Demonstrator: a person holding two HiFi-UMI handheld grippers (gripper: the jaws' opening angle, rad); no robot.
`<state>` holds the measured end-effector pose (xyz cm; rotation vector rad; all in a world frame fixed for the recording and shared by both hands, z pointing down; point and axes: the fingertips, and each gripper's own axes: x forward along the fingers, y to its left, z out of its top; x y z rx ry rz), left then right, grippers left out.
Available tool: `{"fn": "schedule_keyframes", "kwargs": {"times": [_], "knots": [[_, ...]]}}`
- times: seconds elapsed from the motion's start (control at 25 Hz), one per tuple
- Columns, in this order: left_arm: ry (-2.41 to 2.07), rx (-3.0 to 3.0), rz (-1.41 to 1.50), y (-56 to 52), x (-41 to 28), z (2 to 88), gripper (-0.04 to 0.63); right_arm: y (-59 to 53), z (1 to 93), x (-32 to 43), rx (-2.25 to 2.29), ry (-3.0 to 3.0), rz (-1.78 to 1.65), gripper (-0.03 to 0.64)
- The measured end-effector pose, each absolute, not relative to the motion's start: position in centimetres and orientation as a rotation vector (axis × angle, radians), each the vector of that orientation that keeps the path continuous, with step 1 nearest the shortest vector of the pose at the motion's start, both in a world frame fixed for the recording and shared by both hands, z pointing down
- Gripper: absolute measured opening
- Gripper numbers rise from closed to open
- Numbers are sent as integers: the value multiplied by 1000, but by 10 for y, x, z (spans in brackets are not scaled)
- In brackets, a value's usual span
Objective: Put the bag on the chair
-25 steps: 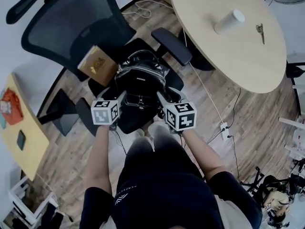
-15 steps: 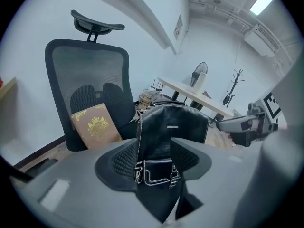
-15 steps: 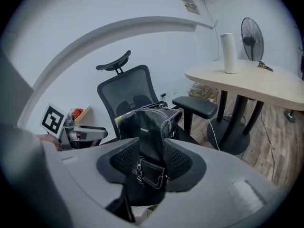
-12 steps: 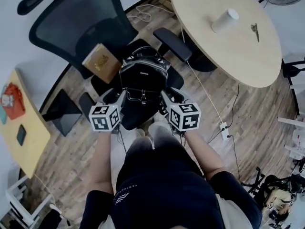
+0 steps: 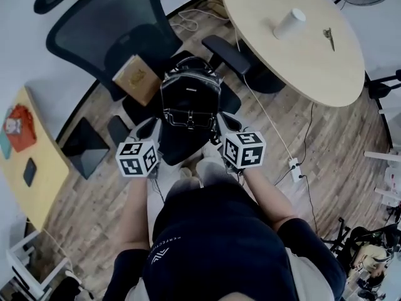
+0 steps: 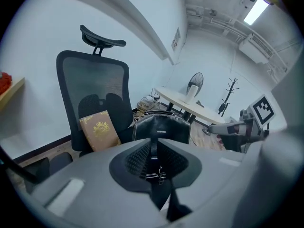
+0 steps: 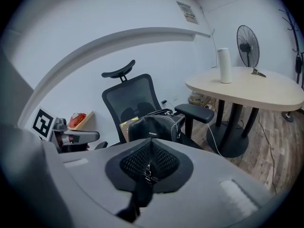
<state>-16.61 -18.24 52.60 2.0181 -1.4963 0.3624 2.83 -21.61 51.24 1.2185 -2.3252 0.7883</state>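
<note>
Bag now sits a little farther in on the seat of the chair than half a second ago. Both tools have dropped back toward the near side, so more strap shows between them and the bag.

- Bag position: resting on the seat, front face toward the person, carry handle at the far end. A tan book stands just beside it on the left, against the backrest.
- Left gripper: jaws closed narrow on a thin black strap with a metal buckle.
- Right gripper: same, pinched on the other strap.
- Key relation: the bag lies straight ahead on the far side, centred between the two tools. Neither is clearly nearer.
- Judgement: placement looks essentially done; what remains is letting both straps go.
</note>
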Motion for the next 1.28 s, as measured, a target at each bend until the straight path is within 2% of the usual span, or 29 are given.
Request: {"fn": "schedule_keyframes", "kwargs": {"times": [0.08,1.28], "knots": [[-1516,2019,373,-177,-167,522,17,-212,510,26,1213,-2323,775,3],[-1525,1972,305,-132,-169,514,15,-180,509,34,1239,-2260,755,2]]}}
